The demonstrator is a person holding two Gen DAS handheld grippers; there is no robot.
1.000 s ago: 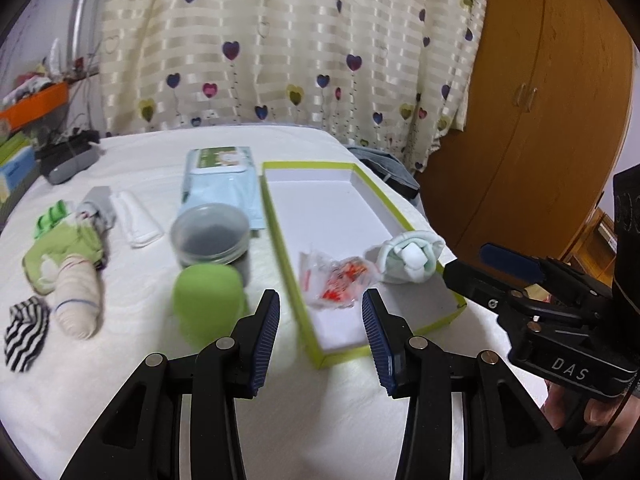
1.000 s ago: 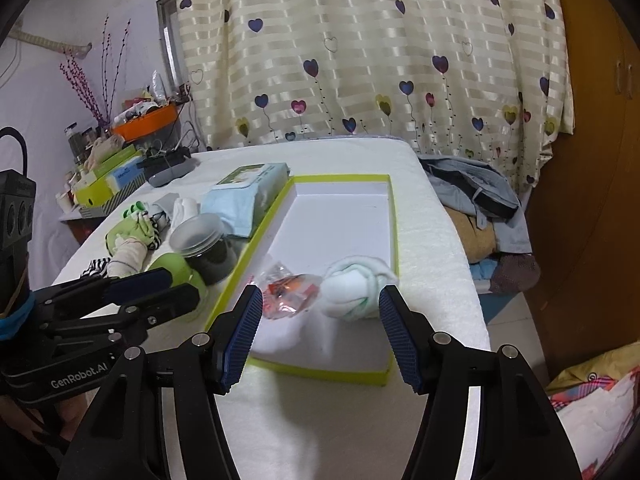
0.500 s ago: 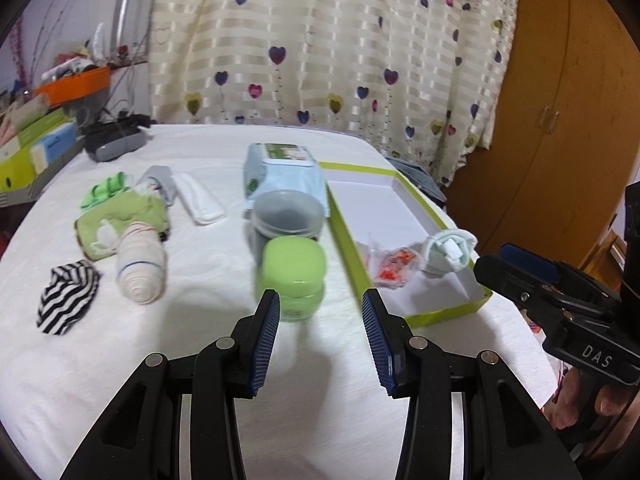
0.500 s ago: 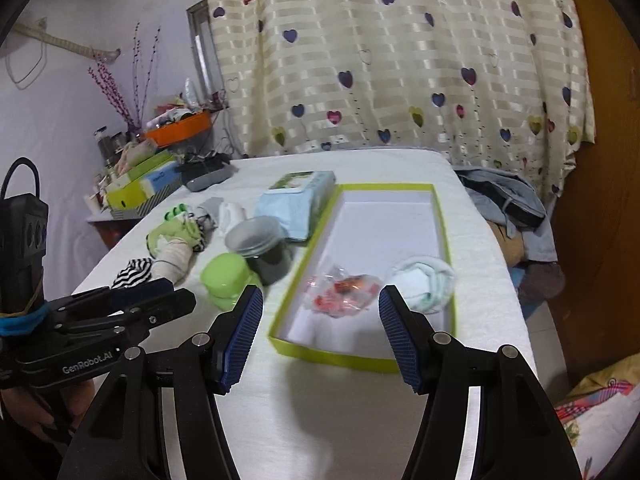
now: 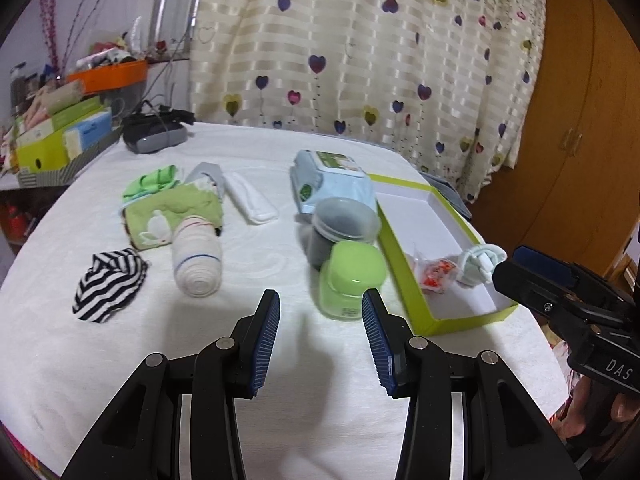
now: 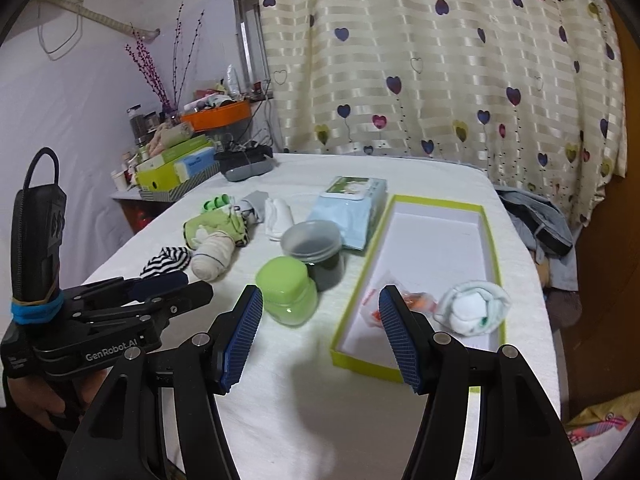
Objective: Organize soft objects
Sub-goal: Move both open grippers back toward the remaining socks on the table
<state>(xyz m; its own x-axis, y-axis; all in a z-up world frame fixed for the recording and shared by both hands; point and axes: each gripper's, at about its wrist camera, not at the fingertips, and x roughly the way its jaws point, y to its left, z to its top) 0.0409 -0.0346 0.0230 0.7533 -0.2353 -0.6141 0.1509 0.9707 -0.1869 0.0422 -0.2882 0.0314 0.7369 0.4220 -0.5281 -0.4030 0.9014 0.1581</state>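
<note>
Both tongs wide, nothing held. Left tongs [image 5: 320, 330] hover over bare cloth, lower centre of frame. Rolled white sock [image 5: 197, 258] lies up and left of them, long axis running away toward upper left, open end facing the tongs. Striped sock [image 5: 109, 283] further left. Right tongs [image 6: 320, 334] sit nearer the green box [image 6: 490, 216], so the left is judged closer to the loose socks.
</note>
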